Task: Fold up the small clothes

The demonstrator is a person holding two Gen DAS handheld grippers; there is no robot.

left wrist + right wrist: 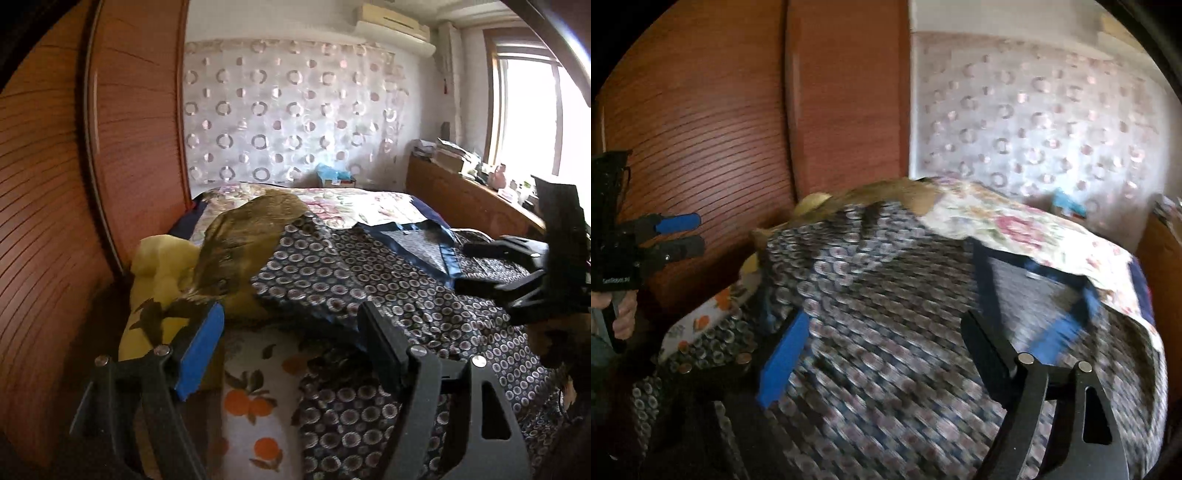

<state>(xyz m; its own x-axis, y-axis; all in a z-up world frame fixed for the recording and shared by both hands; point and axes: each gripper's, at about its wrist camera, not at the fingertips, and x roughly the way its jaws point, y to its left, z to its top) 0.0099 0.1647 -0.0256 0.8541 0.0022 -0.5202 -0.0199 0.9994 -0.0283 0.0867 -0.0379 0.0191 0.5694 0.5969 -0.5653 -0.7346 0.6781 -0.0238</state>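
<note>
Hovering wide open and empty, the left gripper [291,321] and right gripper [886,332] flank the ring-print garment [369,288] spread on the bed [258,398]; thin, limp and light, it is probably best pinched along the blue-trimmed neckline [417,240] beyond.

We count two hand-held grippers: the left hand-held gripper [291,325] and the right hand-held gripper [882,332], each with two fingers. One ring-print navy garment [369,280] with a blue-trimmed neckline. One olive-brown garment [243,236]. One yellow cloth [159,266]. One orange-fruit print sheet [255,398]. One floral bedspread [354,205]. One bed. One circle-pattern curtain [291,110]. One air conditioner [395,27]. One window [532,114]. One wooden wardrobe [136,129].
</note>
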